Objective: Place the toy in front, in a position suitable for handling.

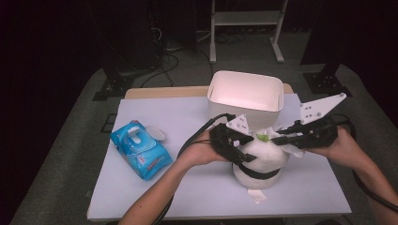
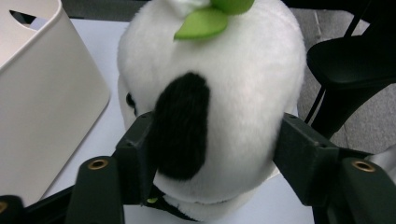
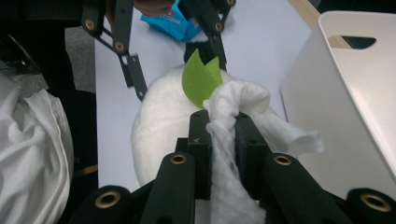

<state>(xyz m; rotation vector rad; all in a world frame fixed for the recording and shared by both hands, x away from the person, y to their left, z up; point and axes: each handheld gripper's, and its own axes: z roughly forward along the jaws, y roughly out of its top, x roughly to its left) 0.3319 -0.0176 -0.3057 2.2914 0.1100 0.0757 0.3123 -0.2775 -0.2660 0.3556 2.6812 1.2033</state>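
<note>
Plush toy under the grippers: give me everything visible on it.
The plush toy is round, white and fluffy, with a black ear patch, a black band low on its body and green felt leaves on top. It stands on the table before the white bin. The left hand-held gripper clamps its sides; the right hand-held gripper presses a white wipe on its top.

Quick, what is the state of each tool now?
Left tool: closed on the plush toy.
Right tool: closed on the white wipe.
</note>
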